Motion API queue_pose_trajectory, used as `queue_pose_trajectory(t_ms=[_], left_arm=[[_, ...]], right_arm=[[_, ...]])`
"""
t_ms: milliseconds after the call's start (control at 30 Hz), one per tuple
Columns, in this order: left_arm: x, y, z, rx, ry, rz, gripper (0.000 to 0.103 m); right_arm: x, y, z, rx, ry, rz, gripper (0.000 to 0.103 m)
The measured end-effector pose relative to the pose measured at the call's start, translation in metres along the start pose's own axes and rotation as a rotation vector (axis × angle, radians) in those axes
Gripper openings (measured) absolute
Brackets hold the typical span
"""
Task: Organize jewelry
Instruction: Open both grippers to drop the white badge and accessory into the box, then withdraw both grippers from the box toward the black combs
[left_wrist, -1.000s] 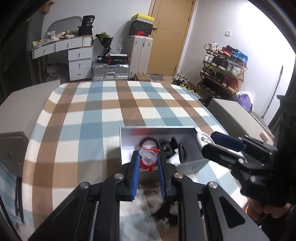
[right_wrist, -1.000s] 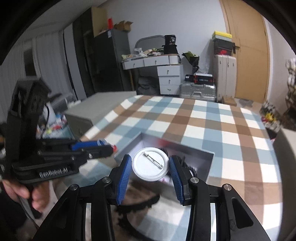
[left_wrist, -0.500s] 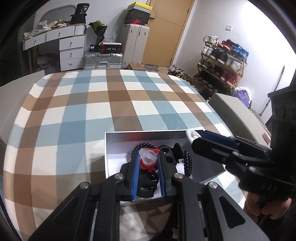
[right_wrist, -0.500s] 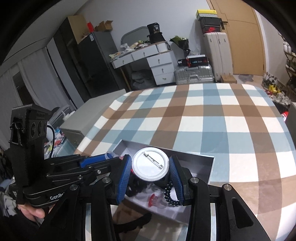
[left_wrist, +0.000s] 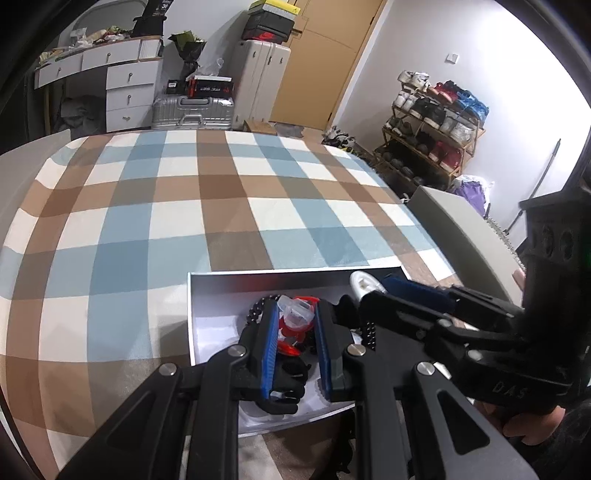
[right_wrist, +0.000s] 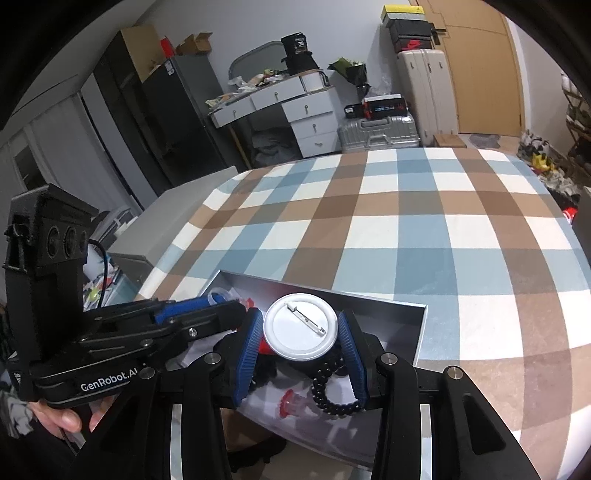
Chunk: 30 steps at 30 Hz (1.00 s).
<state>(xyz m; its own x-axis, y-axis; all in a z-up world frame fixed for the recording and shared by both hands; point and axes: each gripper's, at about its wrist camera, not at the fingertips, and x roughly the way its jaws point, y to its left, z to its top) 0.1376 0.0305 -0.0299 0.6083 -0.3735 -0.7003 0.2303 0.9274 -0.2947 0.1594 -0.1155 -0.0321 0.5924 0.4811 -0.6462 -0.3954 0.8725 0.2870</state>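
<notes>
step: placing into gray box (right_wrist: 419, 336) | left gripper (left_wrist: 293, 325) clenched on clear-red clip (left_wrist: 295, 314) | right gripper (right_wrist: 301, 334) grasping white pin badge (right_wrist: 301, 326) | next, I think: release both inside

The box (left_wrist: 207, 295) sits on the bed (left_wrist: 184, 206), near its front edge. In the box lie a bead bracelet (right_wrist: 332, 398) and other small pieces. Behind the bed stand suitcases (left_wrist: 192, 114) and a desk (left_wrist: 110, 74).

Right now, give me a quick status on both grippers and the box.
Left gripper shut on small clear plastic piece. Right gripper shut on round white pin badge. Both over open grey box; black bead bracelet inside.
</notes>
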Motion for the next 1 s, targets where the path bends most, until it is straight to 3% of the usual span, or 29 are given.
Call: queue_pose_trajectory(t_ms=[67,133,167,233,567,700,833,1000], left_arm=[[0.002,-0.003,0.000,0.027,0.018,0.031,0.023],[-0.001,-0.005,-0.001,0.035,0.008,0.046,0.050],[-0.005,-0.005,-0.002,0.033,-0.010,0.047,0.052],[-0.009,-0.005,-0.002,0.031,-0.022,0.052,0.059],[-0.028,-0.013,-0.010,0.045,-0.053,0.091,0.060],[-0.038,-0.019,-0.013,0.058,-0.070,0.111,0.061],[-0.050,-0.022,-0.018,0.057,-0.101,0.130,0.075],[-0.057,-0.022,-0.032,0.037,-0.109,0.133,0.076]], right_arm=[[-0.003,0.001,0.000,0.003,-0.012,-0.003,0.043],[-0.006,0.001,-0.001,0.007,-0.016,0.011,0.044],[-0.008,0.001,-0.001,0.010,-0.022,0.017,0.050],[-0.014,0.000,-0.002,0.017,-0.046,0.019,0.053],[-0.046,0.005,-0.005,-0.014,-0.109,-0.032,0.074],[-0.056,0.008,-0.007,-0.022,-0.117,-0.036,0.078],[-0.069,0.014,-0.011,-0.035,-0.132,-0.042,0.083],[-0.083,0.021,-0.023,-0.063,-0.138,-0.051,0.089]])
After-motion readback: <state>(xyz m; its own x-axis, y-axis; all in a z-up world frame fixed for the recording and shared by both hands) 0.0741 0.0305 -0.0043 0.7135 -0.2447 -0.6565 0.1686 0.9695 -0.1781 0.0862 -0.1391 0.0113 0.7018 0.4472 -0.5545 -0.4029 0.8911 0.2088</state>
